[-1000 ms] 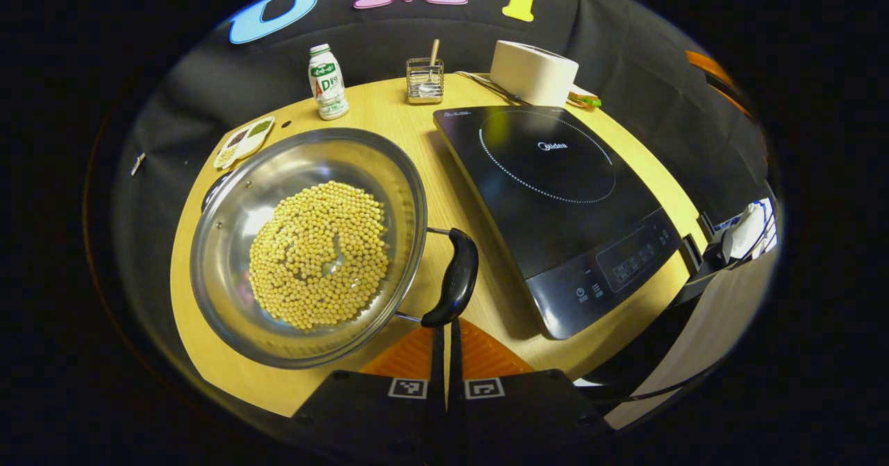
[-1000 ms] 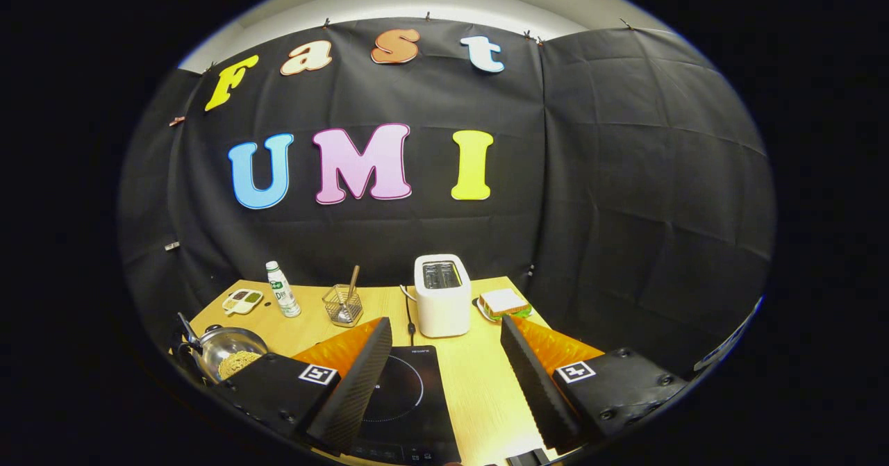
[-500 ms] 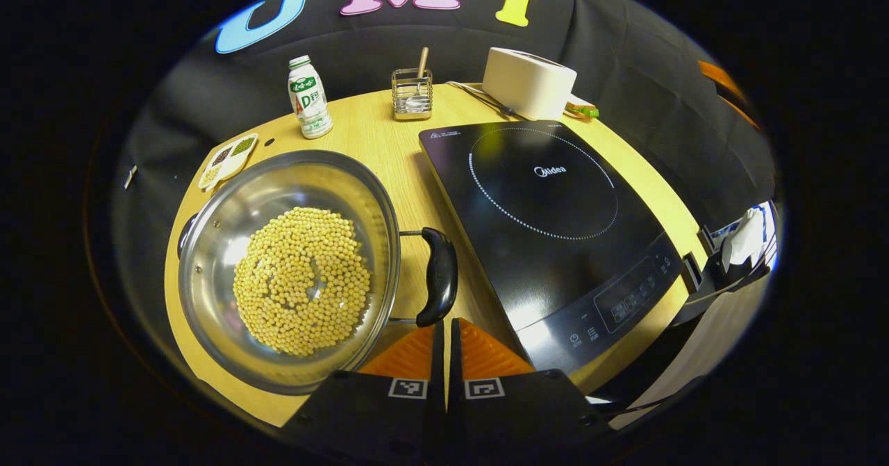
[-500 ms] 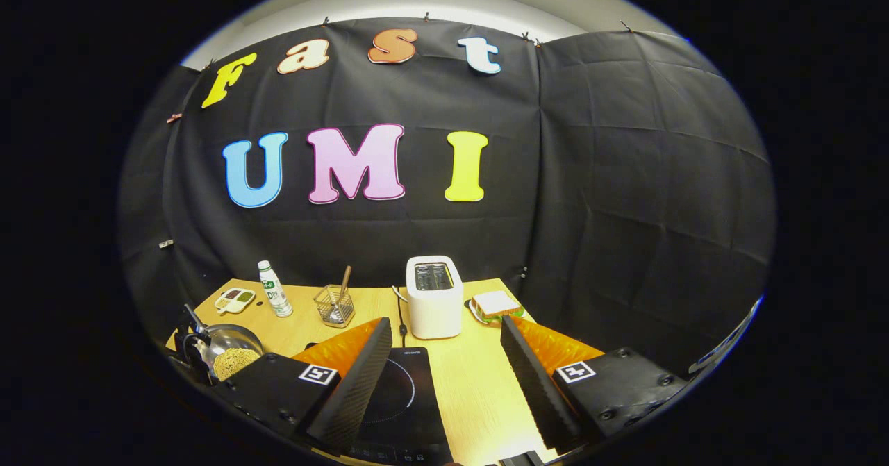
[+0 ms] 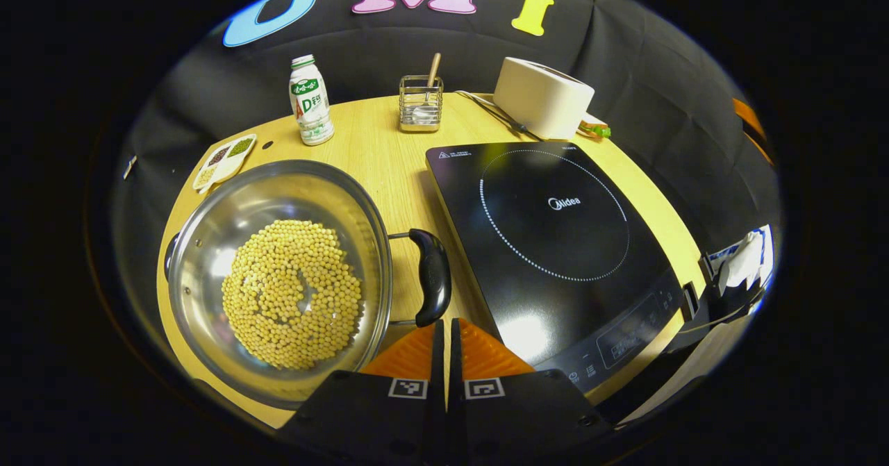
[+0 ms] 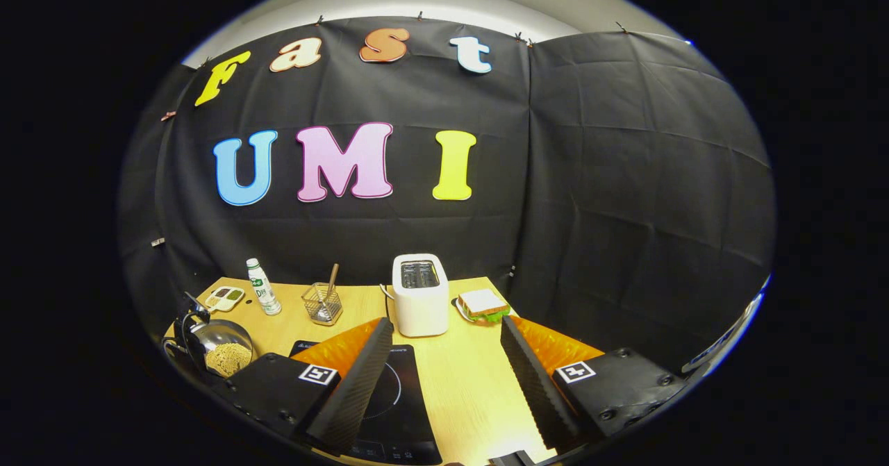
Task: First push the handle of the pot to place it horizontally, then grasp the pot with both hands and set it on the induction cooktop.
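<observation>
Left gripper (image 5: pixel 444 327) fingers pressed together on nothing, tips just below the pot handle (image 5: pixel 432 285) (contact unclear). Pot (image 5: pixel 274 278), full of yellow beans (image 5: pixel 292 292), sits on the table (image 5: pixel 389 153) left of the induction cooktop (image 5: pixel 555 230), handle on the cooktop side. Right gripper (image 6: pixel 444 362) spread wide above cooktop and table, toaster (image 6: pixel 419 294), sandwich (image 6: pixel 481 304), wire holder (image 6: pixel 322 303) and bottle (image 6: pixel 262 287) beyond.

**Closed left gripper at the pot handle**

The left gripper (image 5: pixel 444 327) has its fingers pressed together, tips just under the lower end of the pot's handle (image 5: pixel 433 285). The pot (image 5: pixel 208 244), holding beans (image 5: pixel 292 292), sits on the table (image 5: pixel 382 153) left of the cooktop (image 5: pixel 549 237). Behind stand a bottle (image 5: pixel 310 101), wire holder (image 5: pixel 421 95) and toaster (image 5: pixel 544 98).
</observation>
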`<action>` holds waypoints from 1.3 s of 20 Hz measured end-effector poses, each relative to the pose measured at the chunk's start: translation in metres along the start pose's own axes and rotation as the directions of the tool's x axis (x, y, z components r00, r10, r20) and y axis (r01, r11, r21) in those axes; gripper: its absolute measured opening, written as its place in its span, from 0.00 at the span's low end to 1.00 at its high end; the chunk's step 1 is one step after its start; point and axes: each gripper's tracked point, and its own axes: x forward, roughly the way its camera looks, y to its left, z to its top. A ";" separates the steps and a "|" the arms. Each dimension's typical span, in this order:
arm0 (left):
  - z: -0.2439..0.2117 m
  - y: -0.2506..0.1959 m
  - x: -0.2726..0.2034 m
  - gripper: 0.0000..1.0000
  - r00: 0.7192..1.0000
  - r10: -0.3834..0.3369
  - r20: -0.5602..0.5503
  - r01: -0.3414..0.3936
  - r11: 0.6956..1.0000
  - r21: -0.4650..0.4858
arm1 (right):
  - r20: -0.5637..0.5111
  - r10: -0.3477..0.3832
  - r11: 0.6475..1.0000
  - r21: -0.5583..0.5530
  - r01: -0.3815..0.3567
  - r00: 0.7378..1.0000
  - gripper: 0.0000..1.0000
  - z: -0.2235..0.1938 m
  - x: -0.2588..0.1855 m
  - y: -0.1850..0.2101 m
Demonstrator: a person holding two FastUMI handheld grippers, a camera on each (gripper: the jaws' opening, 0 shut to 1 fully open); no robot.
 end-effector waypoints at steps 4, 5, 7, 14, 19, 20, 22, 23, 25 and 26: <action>0.012 0.005 0.007 0.05 1.000 0.011 0.017 -0.011 1.000 -0.002 | -0.002 0.003 1.000 -0.006 -0.003 1.000 0.98 -0.001 -0.001 -0.002; 0.015 0.006 0.009 0.05 0.999 0.018 0.027 -0.017 1.000 -0.017 | 0.001 0.005 1.000 -0.006 -0.005 1.000 0.98 0.000 -0.001 -0.002; 0.022 0.008 0.013 0.05 0.999 0.024 0.045 -0.021 0.998 -0.052 | 0.004 0.009 1.000 -0.008 -0.009 1.000 0.98 0.001 -0.001 0.000; 0.043 0.017 0.027 0.05 0.996 0.042 0.083 -0.037 0.998 -0.053 | -0.003 0.038 0.999 -0.021 -0.038 0.999 0.98 -0.003 -0.012 0.008; 0.051 0.010 0.013 0.05 0.990 0.024 0.142 -0.017 0.999 -0.051 | -0.008 0.047 0.999 -0.010 -0.047 0.999 0.98 -0.005 -0.019 0.013; 0.050 0.006 0.005 0.05 0.987 0.017 0.163 -0.009 0.999 -0.049 | -0.010 0.051 0.999 -0.006 -0.051 0.999 0.98 -0.005 -0.022 0.015; 0.053 0.006 -0.014 0.05 0.975 0.029 0.219 -0.018 0.998 -0.054 | -0.023 0.065 0.998 0.010 -0.064 0.998 0.98 -0.009 -0.022 0.023; 0.054 0.011 -0.027 0.05 0.965 0.056 0.254 -0.041 0.997 -0.063 | -0.035 0.077 0.997 0.019 -0.076 0.996 0.98 -0.012 -0.022 0.029; 0.062 0.018 -0.056 0.10 0.935 0.088 0.345 -0.064 0.995 -0.081 | -0.074 0.103 0.994 0.032 -0.101 0.992 0.98 -0.023 -0.021 0.043; 0.068 0.022 -0.072 0.20 0.915 0.097 0.391 -0.064 0.993 -0.096 | -0.088 0.116 0.993 0.033 -0.113 0.989 0.98 -0.027 -0.020 0.051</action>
